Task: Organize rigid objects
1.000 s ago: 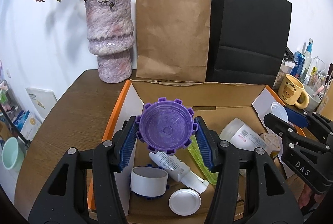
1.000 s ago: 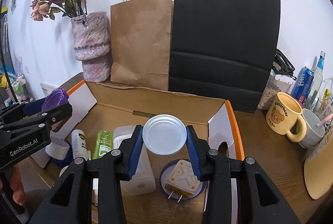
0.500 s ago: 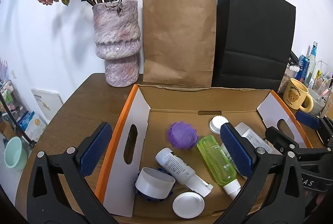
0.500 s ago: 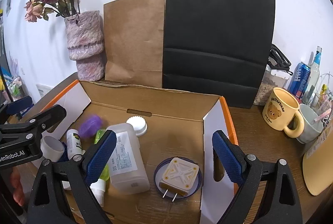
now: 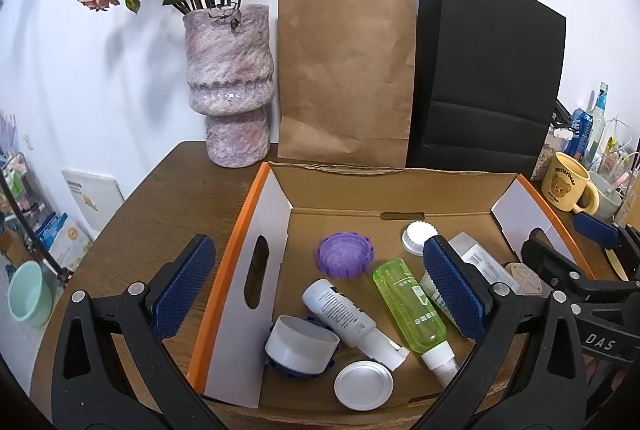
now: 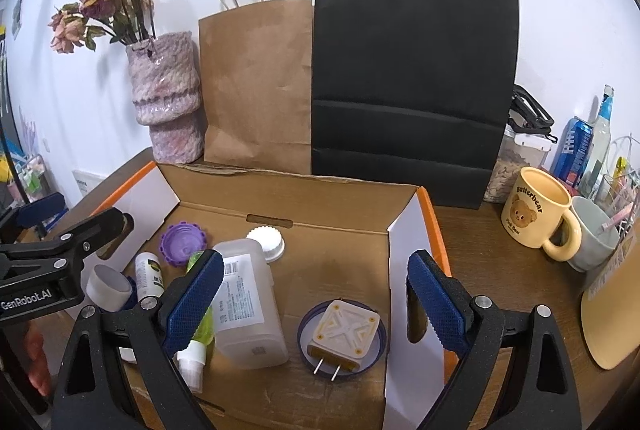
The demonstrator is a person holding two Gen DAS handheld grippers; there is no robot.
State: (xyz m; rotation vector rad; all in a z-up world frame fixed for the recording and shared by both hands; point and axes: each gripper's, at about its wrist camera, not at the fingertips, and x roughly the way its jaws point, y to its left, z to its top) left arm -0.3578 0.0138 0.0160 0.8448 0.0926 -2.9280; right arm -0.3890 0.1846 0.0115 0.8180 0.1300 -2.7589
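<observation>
Above the cardboard box (image 5: 400,186), left hand-held gripper (image 5: 320,294) and right hand-held gripper (image 6: 316,294) both gape wide, holding nothing; purple lid (image 5: 345,255) lies inside.

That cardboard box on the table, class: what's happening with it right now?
A person holds two grippers, the left gripper and the right gripper, both open and empty above the cardboard box. Inside lie a purple lid, a white cap, a green bottle and a plug adapter.

Purple ridged lid (image 5: 345,261) and small white cap (image 5: 418,236), apparently rim-up (both loose), on cardboard box (image 5: 400,179) floor.
</observation>
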